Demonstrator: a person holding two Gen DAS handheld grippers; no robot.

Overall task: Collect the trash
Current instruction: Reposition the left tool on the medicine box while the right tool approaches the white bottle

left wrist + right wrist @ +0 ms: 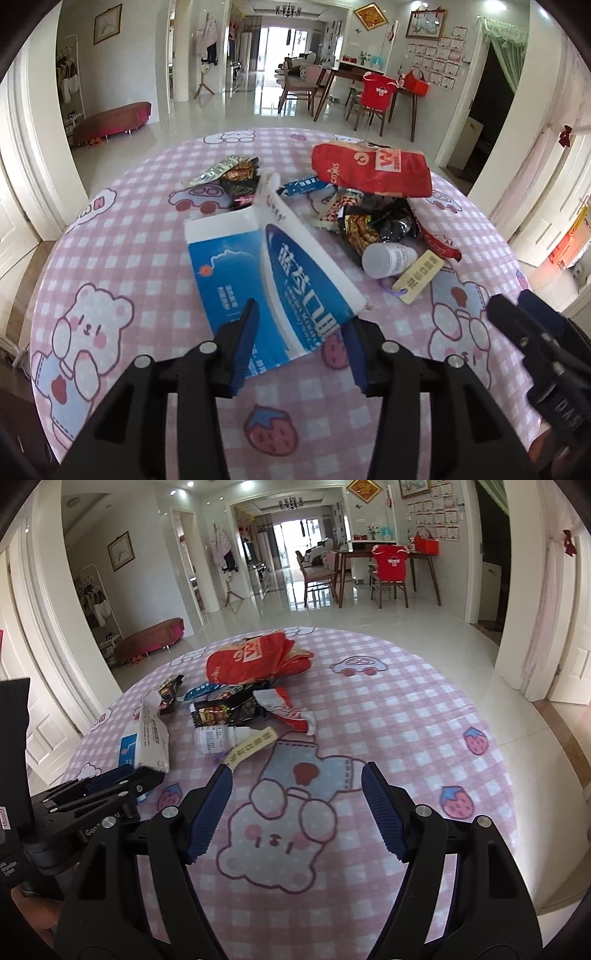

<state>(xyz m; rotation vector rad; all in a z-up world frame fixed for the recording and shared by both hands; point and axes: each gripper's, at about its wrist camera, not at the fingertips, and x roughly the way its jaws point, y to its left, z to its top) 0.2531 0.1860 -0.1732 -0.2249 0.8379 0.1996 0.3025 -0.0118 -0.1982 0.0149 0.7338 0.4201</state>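
A blue and white carton box (273, 280) lies tilted on the pink checked tablecloth (147, 236). My left gripper (299, 339) has its blue pads on both sides of the box's near end and is shut on it. The box also shows in the right wrist view (147, 742), with the left gripper (118, 786) at it. Behind the box lies a trash pile: a red bag (373, 170), black snack wrappers (376, 225), a small white bottle (388, 258) and a wooden tag (417, 277). My right gripper (295, 812) is open and empty above the cloth.
More wrappers (236, 177) lie at the far left of the pile. The right gripper (524, 332) enters the left wrist view at the right. The round table's edge drops to a tiled floor; dining chairs and a table (369, 92) stand far behind.
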